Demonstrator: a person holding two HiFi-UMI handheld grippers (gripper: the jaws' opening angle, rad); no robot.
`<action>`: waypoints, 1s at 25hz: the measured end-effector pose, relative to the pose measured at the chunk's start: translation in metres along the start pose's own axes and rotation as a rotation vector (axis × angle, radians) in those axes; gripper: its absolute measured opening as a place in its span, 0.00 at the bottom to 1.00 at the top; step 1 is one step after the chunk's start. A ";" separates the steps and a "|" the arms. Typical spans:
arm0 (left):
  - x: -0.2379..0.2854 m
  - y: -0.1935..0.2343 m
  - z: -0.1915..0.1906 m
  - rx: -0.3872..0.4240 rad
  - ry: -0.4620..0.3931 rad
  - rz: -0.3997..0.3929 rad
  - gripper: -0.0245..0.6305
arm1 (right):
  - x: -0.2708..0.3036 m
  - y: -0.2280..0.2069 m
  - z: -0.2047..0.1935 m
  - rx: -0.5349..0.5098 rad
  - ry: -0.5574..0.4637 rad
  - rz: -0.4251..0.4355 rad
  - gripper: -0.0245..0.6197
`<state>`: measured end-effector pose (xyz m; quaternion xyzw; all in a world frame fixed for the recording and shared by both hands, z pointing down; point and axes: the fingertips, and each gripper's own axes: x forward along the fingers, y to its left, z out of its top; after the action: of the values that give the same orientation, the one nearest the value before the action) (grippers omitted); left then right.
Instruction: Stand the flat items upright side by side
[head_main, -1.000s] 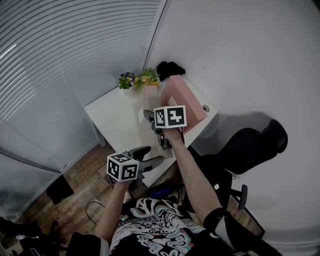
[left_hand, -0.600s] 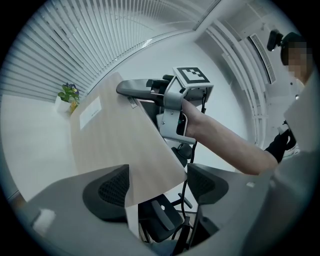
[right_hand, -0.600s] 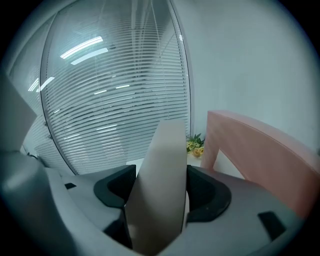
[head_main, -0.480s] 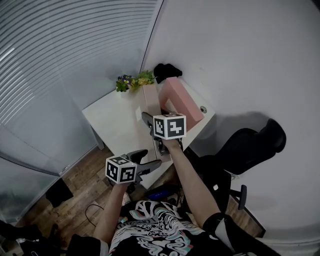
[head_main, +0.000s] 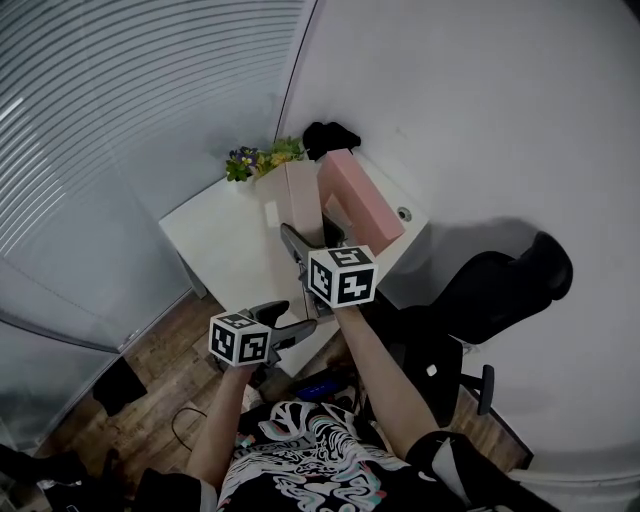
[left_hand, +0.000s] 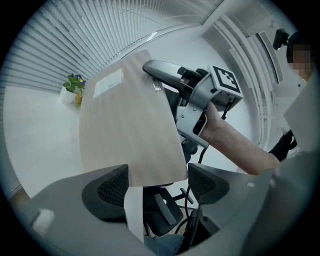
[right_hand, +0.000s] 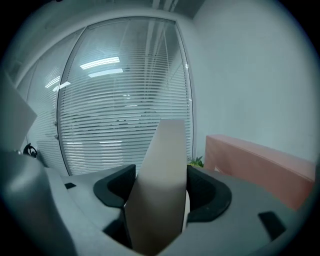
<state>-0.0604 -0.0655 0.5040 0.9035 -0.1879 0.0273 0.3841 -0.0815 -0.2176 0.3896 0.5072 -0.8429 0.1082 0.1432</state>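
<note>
Between the pads of the right claw (right_hand: 160, 191) a beige board (right_hand: 161, 160) is clamped edge-on and held upright. The left claw (left_hand: 157, 187) has just been opening its jaws; they stand wide apart and press on nothing. The board's lower edge shows in the gap but lies beyond the pads.

Beside the board, a pink box (head_main: 352, 192) stands upright on the table (head_main: 225, 240).

Judgement: one item is placed and the second is in the grip, not yet released. Whether it touches the table cannot be told.

Only the left gripper view shows the board's broad face and pale label. Only the head view shows the two items nearly side by side.
</note>
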 end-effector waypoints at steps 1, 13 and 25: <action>0.000 0.002 -0.001 -0.009 0.000 0.000 0.60 | -0.001 -0.001 0.000 -0.001 -0.015 -0.008 0.53; 0.005 0.021 -0.018 -0.054 0.027 0.034 0.60 | -0.021 0.001 0.002 -0.047 -0.180 -0.036 0.54; 0.014 0.044 -0.030 -0.060 0.082 0.110 0.57 | -0.030 -0.003 -0.008 -0.019 -0.168 -0.058 0.52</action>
<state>-0.0609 -0.0768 0.5579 0.8780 -0.2221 0.0796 0.4164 -0.0643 -0.1917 0.3863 0.5374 -0.8379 0.0530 0.0799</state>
